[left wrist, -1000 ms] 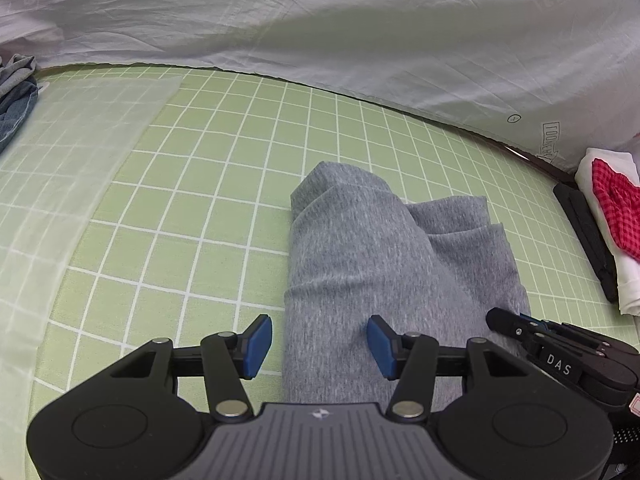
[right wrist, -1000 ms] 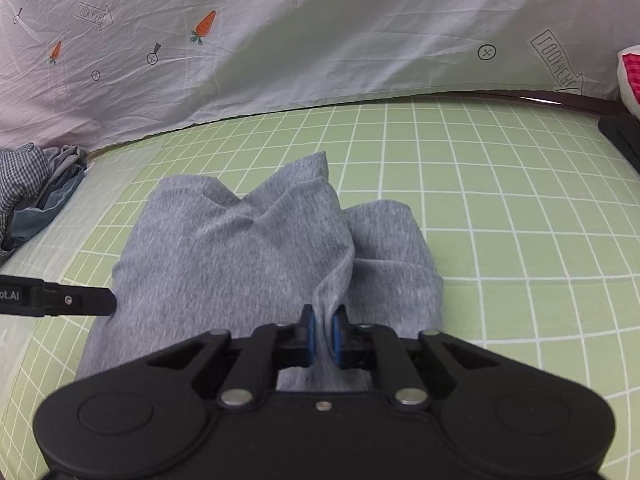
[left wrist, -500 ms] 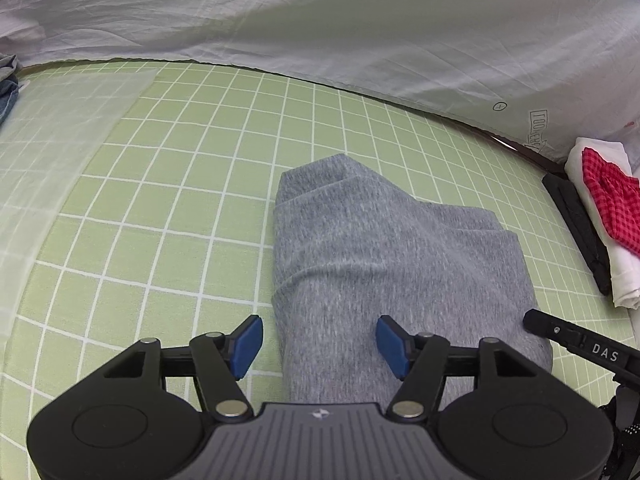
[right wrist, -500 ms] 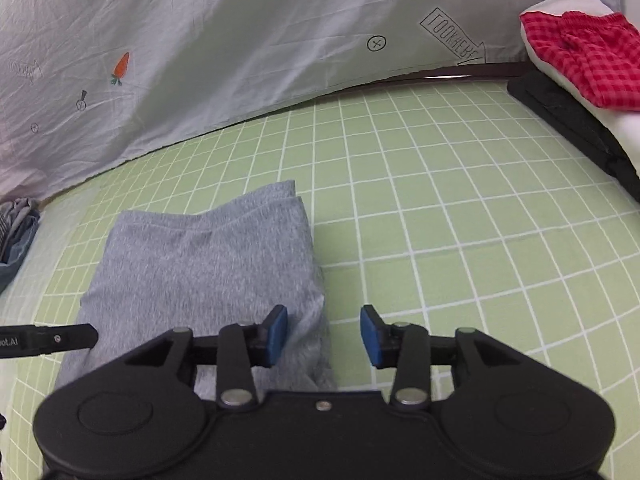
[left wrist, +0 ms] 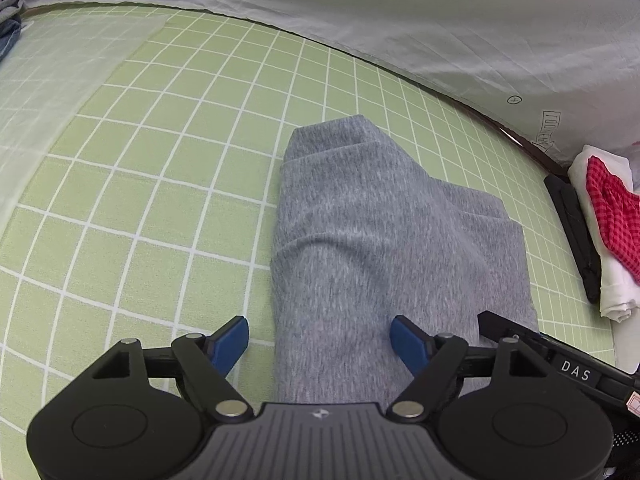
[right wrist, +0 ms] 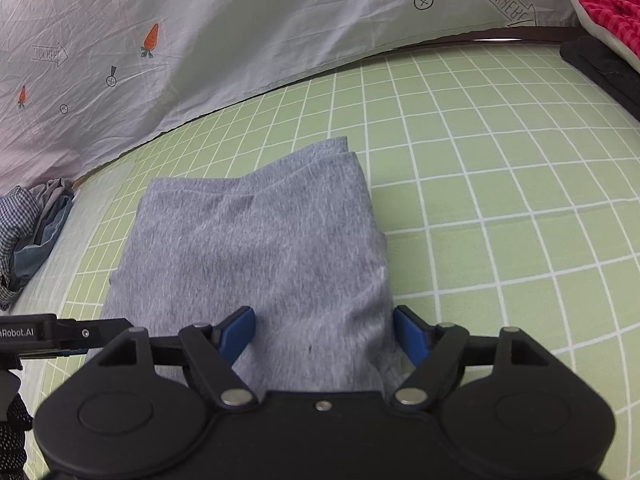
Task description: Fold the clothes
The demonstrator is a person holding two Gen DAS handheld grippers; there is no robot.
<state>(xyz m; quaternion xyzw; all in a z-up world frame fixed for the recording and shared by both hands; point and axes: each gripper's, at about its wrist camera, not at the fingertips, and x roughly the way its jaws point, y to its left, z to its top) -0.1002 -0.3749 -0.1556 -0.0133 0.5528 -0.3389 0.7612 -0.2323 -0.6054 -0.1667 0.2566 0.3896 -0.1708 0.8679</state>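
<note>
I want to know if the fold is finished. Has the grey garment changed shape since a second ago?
Yes. The grey garment was bunched up in the right gripper; now it lies flat on the green grid mat, released as the jaws open.

A staged clothes-folding setup, probably indoors at home or in a lab: a desk under a green white-gridded mat [left wrist: 160, 184], backed beyond the tongs by a hung white carrot-print sheet [right wrist: 240, 40], with piled clothes [right wrist: 28, 232] alongside.

light: bright, even | shadows: soft | edges: fisheye-bent, dark corners | blur: slight
</note>
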